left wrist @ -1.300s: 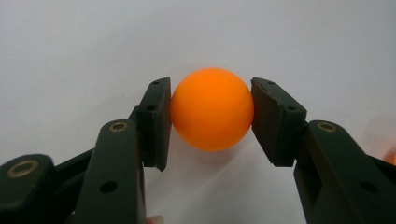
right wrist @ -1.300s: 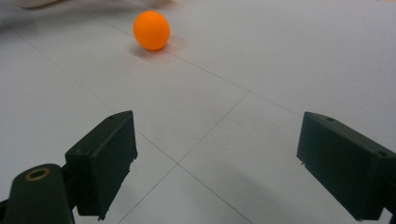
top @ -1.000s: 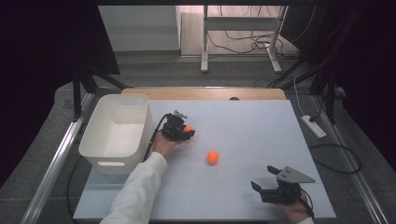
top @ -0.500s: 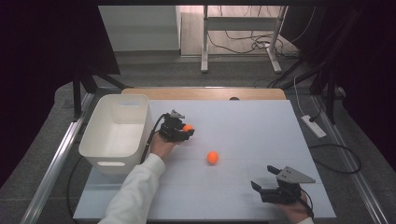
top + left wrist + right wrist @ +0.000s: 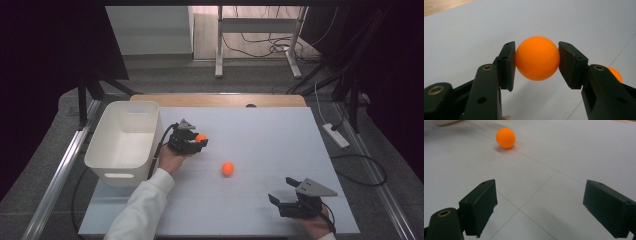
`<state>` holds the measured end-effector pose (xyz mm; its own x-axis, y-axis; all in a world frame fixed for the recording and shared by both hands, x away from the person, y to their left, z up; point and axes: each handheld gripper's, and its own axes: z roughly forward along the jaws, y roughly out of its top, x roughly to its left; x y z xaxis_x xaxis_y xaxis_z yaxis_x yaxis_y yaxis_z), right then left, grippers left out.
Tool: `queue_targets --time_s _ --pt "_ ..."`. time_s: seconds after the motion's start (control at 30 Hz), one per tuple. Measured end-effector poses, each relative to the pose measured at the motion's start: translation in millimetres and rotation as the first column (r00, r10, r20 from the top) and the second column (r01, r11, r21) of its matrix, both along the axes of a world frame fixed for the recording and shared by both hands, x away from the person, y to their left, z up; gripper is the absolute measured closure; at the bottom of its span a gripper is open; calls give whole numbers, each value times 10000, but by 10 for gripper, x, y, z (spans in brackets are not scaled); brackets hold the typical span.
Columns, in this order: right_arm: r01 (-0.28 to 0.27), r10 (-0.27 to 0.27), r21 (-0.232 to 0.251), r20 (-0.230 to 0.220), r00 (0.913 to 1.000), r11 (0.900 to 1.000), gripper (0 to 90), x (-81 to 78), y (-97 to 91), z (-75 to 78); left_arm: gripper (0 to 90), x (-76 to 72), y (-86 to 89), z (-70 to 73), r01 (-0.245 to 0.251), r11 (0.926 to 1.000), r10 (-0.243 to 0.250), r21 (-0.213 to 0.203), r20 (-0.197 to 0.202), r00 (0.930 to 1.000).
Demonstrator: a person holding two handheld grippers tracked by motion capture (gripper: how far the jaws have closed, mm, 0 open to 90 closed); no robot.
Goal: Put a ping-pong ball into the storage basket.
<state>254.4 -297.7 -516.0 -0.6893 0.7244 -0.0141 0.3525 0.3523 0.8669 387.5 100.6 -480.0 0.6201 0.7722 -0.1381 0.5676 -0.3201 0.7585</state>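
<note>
- Left gripper [image 5: 196, 141]: jaws clamped an orange ball [image 5: 537, 58] above the white table [image 5: 260, 130], beside the white bin [image 5: 125, 140].
- Right gripper [image 5: 284, 192]: jaws wide, empty.
- Second orange ball [image 5: 228, 168]: lay on the table between them.

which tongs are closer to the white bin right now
Left. The left tongs, clamped on an orange ball, sit just beside the white bin. The right tongs rest open at the table's near right corner, far across from it.
</note>
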Motion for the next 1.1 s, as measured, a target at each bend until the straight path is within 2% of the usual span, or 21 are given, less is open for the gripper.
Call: queue_targets --time_s 0.07,0.17,0.43,0.7,0.97,1.1 --pt "22 -22 2 1 10000 10000 117 1 -6 2 507 -11 -6 11 15 10000 -15 -33 34 10000" --pt "24 -24 31 5 10000 10000 117 6 -14 3 506 -55 -14 50 147 9989 -145 -450 34 9999" --pt "38 -38 5 33 10000 10000 117 15 -9 5 506 -168 -33 160 322 9983 -300 -476 454 9985" --pt "50 -50 14 1 10000 10000 118 28 -4 0 506 -266 -18 239 398 9976 -359 -565 683 9970" --pt "121 -121 1 3 9999 9999 118 20 -16 6 506 -321 -5 290 459 9968 -398 -657 914 9950" --pt "135 -135 -7 -6 9999 9999 117 19 -18 5 507 -355 -5 316 550 9968 -482 -574 1133 9924"
